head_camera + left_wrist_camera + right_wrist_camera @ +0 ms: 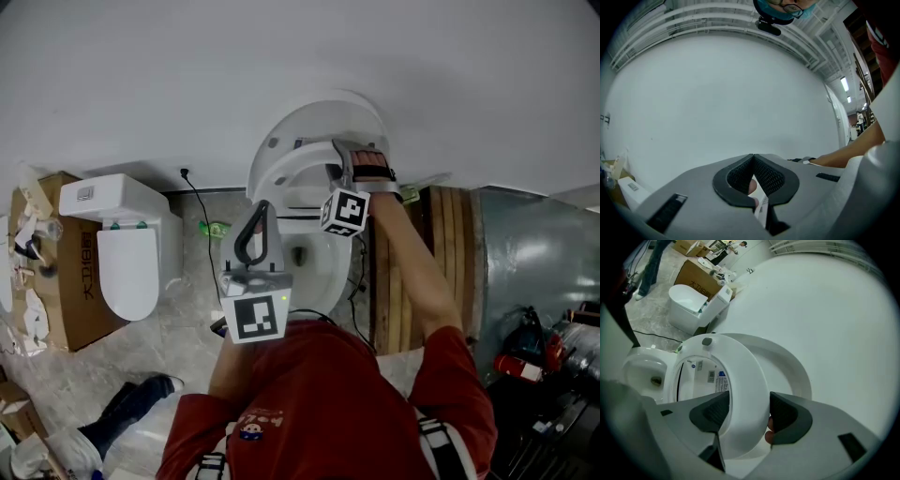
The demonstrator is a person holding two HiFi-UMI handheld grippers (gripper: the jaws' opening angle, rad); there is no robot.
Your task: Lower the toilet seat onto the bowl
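The white toilet seat point(281, 169) point(745, 380) stands raised, a little forward of the open lid point(323, 112) point(787, 364), which leans on the wall. Below it lies the open bowl point(309, 253) point(644, 369). My right gripper point(337, 150) point(747, 411) is at the seat's upper rim, with one dark pad on each face of the ring, shut on it. My left gripper point(261, 208) point(752, 157) hangs in front of the bowl and points up at the bare wall. Its jaws are shut, with nothing between them.
A second white toilet point(127, 253) point(691, 303) stands to the left beside a cardboard box point(56, 272) point(696, 280). A black cable point(202, 211) runs down the floor between the toilets. Wooden boards point(450, 253) rise right of the bowl. A shoe point(141, 394) shows at lower left.
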